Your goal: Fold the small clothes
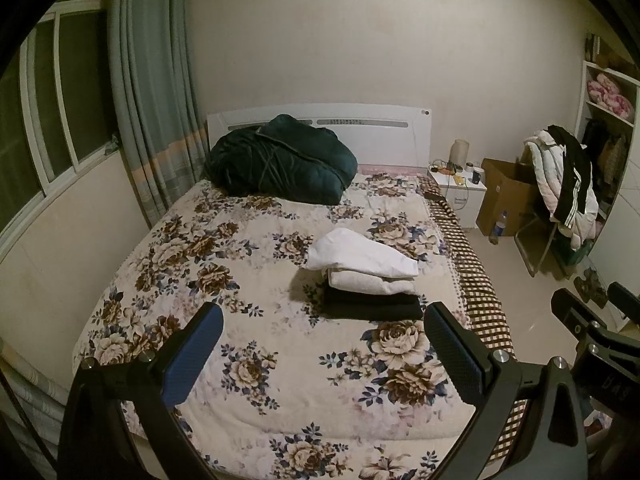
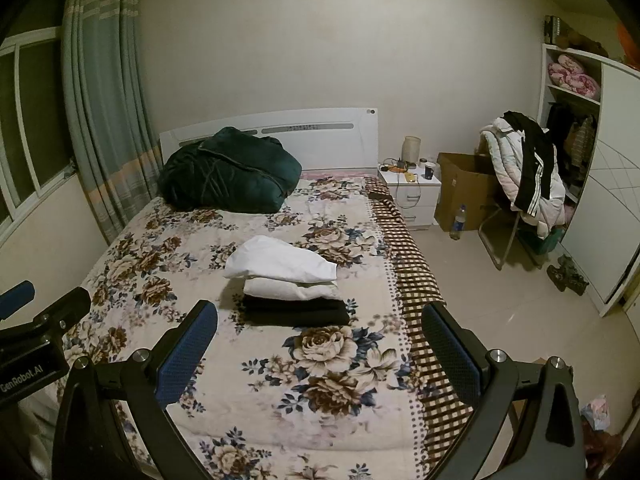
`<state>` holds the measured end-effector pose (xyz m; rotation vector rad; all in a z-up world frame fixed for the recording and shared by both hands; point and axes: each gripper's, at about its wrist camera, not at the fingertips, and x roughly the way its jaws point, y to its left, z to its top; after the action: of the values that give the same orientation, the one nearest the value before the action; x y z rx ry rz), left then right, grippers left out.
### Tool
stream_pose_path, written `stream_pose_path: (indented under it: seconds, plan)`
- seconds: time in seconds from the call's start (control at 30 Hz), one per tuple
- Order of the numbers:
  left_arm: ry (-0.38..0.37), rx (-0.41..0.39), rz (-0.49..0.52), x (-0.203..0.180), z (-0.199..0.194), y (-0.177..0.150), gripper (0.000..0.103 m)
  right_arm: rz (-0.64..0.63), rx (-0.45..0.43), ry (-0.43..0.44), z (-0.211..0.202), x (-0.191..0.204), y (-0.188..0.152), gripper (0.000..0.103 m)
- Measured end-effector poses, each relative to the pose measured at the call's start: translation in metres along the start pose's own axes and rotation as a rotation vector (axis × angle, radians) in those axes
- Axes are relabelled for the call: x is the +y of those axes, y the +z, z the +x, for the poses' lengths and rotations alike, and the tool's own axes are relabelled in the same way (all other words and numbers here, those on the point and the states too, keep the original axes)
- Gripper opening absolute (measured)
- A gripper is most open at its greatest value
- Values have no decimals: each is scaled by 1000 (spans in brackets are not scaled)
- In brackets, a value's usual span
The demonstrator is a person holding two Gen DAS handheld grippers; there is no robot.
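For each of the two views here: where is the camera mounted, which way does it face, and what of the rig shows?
Left wrist: sits on the left claw, facing the headboard across the bed; its own open fingers show, with the right claw at the right edge.
Right wrist: sits on the right claw, facing the same way; its open fingers show, with the left claw at the left edge.
Shared: clothes stack, green quilt, nightstand.

A dark green quilt (image 1: 280, 160) lies bunched against the white headboard (image 1: 380, 128) of the flowered bed (image 1: 180, 280). Striped curtains (image 1: 148, 80) hang beside the window (image 1: 44, 100). A nightstand (image 2: 412, 192), cardboard box (image 2: 460, 188), bottle (image 2: 458, 222) and a chair draped with jackets (image 2: 524, 168) stand along the wall.
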<state>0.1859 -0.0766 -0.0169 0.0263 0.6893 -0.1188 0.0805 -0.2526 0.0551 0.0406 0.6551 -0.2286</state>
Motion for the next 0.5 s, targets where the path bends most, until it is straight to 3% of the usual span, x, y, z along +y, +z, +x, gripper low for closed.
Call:
stream_pose_path:
  seconds: [0.5]
  plan:
    - [0,1,2,0,0,1,103,1,0,3,1,2,0,103]
